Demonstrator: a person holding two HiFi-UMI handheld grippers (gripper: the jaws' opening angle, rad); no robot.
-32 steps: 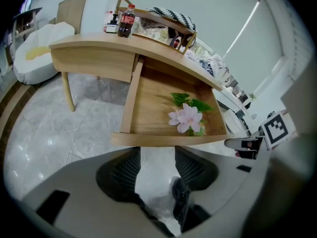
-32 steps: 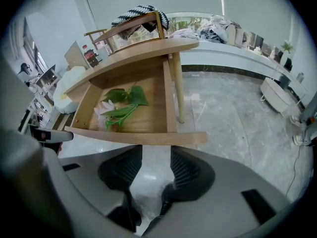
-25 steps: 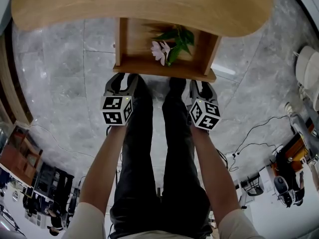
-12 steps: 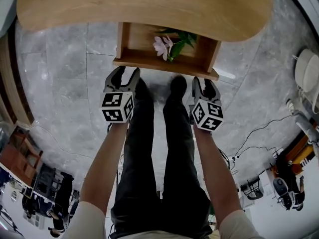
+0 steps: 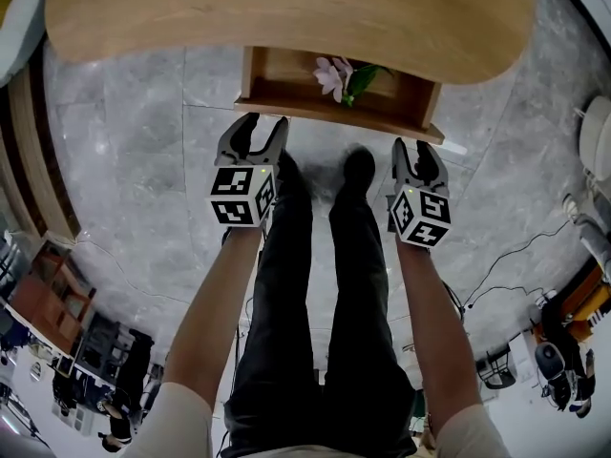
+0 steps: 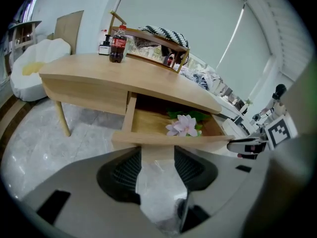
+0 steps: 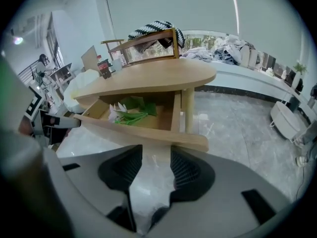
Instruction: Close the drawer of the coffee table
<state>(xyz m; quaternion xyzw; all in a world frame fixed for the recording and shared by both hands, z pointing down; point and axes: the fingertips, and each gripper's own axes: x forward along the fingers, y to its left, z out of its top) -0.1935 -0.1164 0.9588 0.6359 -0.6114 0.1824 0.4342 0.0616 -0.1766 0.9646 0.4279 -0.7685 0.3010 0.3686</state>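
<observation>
The wooden coffee table [image 5: 286, 17] has its drawer [image 5: 339, 114] partly pulled out, with a pink artificial flower [image 5: 334, 76] and green leaves inside. My left gripper [image 5: 258, 127] is open just short of the drawer front's left part. Its jaws have opened a little wider within the last second and hold nothing. My right gripper [image 5: 418, 151] is open by the front's right end. In the left gripper view the drawer front [image 6: 168, 140] lies across the tips of the left gripper [image 6: 157, 155]. The right gripper view shows the same for the right gripper [image 7: 156, 155] and the front [image 7: 148, 133]. Whether they touch I cannot tell.
The person's legs [image 5: 315, 284] stand on grey marble floor between the arms. On the table are a cola bottle [image 6: 118, 44] and a wooden rack with a striped cloth [image 6: 158, 38]. A white cushion [image 6: 34, 63] lies left of it. Cables [image 5: 506, 265] trail at right.
Both grippers have moved forward toward the table. The drawer has slid further under the top, and less of its inside shows.
</observation>
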